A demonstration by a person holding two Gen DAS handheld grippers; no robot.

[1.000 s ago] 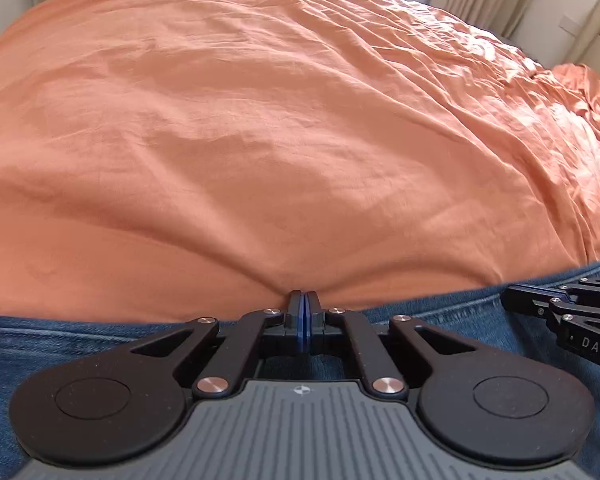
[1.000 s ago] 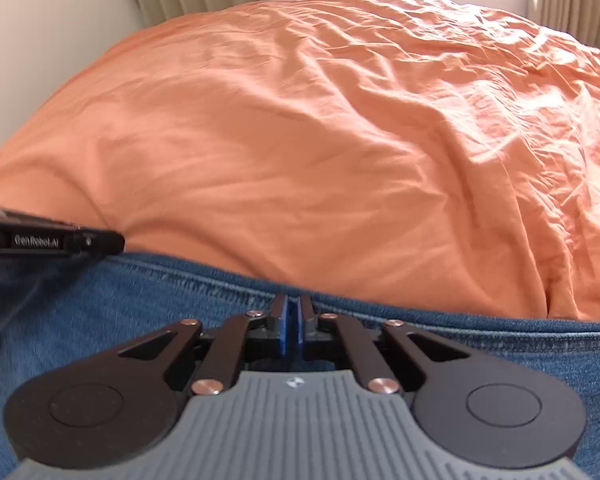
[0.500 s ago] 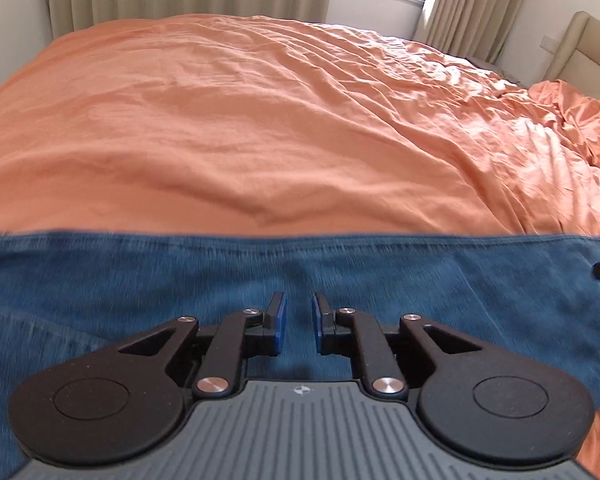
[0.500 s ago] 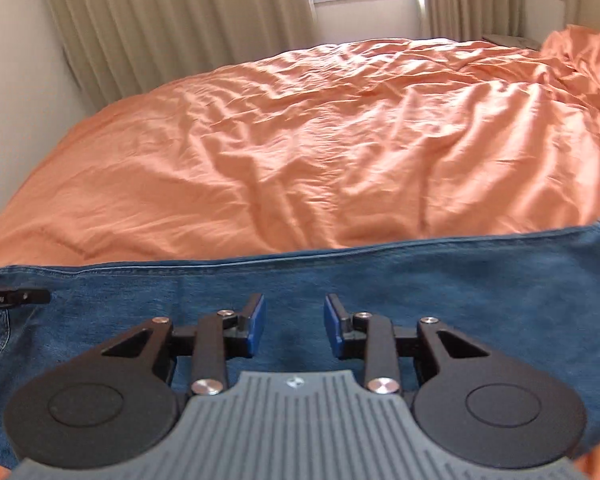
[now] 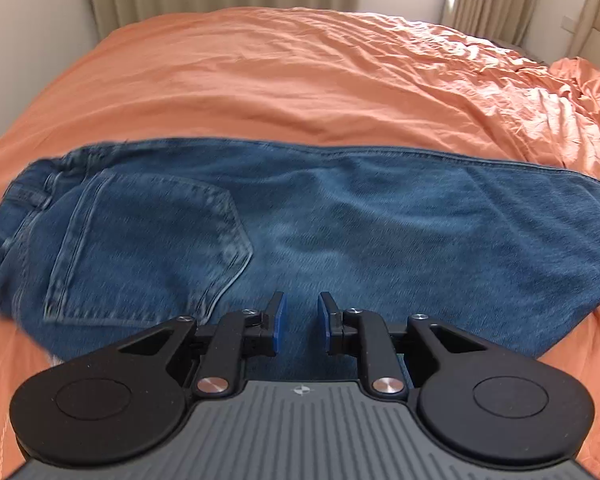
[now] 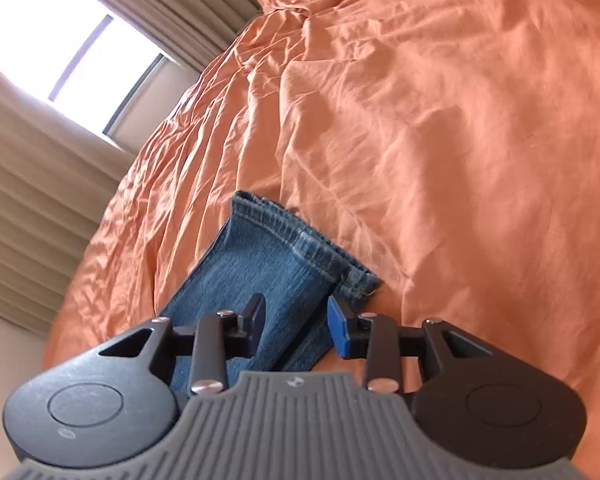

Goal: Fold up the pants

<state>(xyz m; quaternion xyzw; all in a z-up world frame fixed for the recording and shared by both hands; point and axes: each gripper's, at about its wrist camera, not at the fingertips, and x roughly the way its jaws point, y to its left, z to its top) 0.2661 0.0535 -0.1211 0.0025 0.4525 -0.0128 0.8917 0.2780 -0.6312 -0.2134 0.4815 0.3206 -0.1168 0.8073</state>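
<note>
Denim jeans (image 5: 340,232) lay flat across the orange bedspread (image 5: 300,80), waistband at nine o'clock. Left gripper (image 5: 299,322) and right gripper (image 6: 296,320) had just been opening, nothing between their jaws. Grabbing one layer at the hem (image 6: 312,240) could skew the fold.

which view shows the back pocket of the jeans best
The left wrist view. There the back pocket lies in full sight on the jeans, stitching and outline visible, near the waistband at the left. The right wrist view shows only the hem of a leg on the orange bedcover; no pocket appears there.
</note>
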